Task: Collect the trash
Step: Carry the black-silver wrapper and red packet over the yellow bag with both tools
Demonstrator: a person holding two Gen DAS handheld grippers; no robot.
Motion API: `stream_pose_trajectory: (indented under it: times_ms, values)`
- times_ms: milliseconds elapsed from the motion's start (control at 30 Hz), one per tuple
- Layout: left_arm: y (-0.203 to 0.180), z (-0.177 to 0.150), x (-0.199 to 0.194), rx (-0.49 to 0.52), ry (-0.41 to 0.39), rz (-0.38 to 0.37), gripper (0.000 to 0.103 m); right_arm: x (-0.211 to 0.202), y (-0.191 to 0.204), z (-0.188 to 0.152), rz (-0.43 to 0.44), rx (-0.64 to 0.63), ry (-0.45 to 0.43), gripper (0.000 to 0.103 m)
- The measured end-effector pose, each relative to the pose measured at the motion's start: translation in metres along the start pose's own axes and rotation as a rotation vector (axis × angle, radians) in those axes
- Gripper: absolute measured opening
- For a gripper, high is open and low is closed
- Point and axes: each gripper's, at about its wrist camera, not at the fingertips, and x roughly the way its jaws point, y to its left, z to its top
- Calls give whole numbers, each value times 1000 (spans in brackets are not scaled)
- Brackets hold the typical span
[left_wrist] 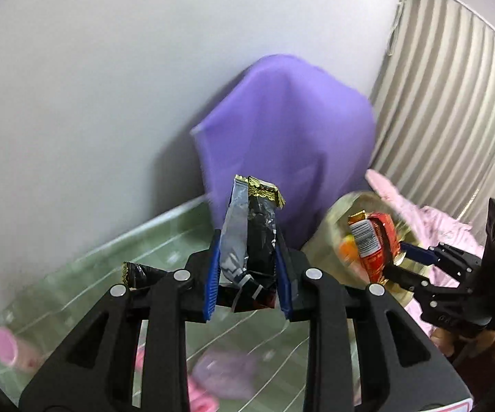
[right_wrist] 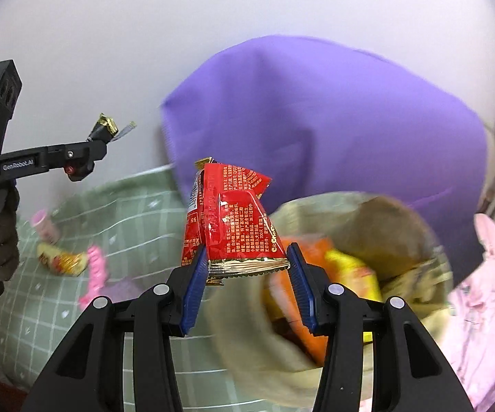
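Observation:
My left gripper point(left_wrist: 247, 264) is shut on a black and silver wrapper point(left_wrist: 252, 233) with gold trim, held upright above the green checked cloth point(left_wrist: 165, 254). It also shows at the left of the right wrist view point(right_wrist: 104, 134). My right gripper point(right_wrist: 247, 261) stands with its jaws apart; a red snack wrapper point(right_wrist: 226, 219) is between them, touching the left pad, just left of and above the open tan bag point(right_wrist: 384, 226). The bag holds orange and yellow wrappers point(right_wrist: 347, 264). In the left wrist view the red wrapper point(left_wrist: 371, 243) is over the bag's mouth point(left_wrist: 329, 226).
A purple cushion point(right_wrist: 333, 120) leans on the white wall behind the bag. A pink garment point(right_wrist: 487, 292) lies right of the bag. On the cloth lie a yellow-red wrapper point(right_wrist: 62, 261), a pink clip point(right_wrist: 94, 271), a pink cup point(right_wrist: 44, 226) and a purple item point(left_wrist: 226, 374).

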Motion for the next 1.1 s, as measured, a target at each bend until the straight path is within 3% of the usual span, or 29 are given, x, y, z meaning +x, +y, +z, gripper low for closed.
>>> stream_pose_trajectory:
  times_ms: [267, 500, 800, 967, 1100]
  values:
    - [-60, 26, 42, 75, 12, -86, 27, -13, -70, 1, -130, 78, -21, 44]
    - [-93, 33, 64, 65, 38, -161, 27, -20, -110, -5, -130, 122, -20, 44]
    - [-142, 32, 95, 108, 88, -255, 27, -15, -130, -13, -119, 134, 2, 44]
    - [-150, 33, 115, 79, 131, -313, 30, -6, -135, -18, -122, 119, 34, 44]
    - [-147, 34, 125, 32, 170, -354, 42, 3, -140, -25, -111, 121, 79, 46]
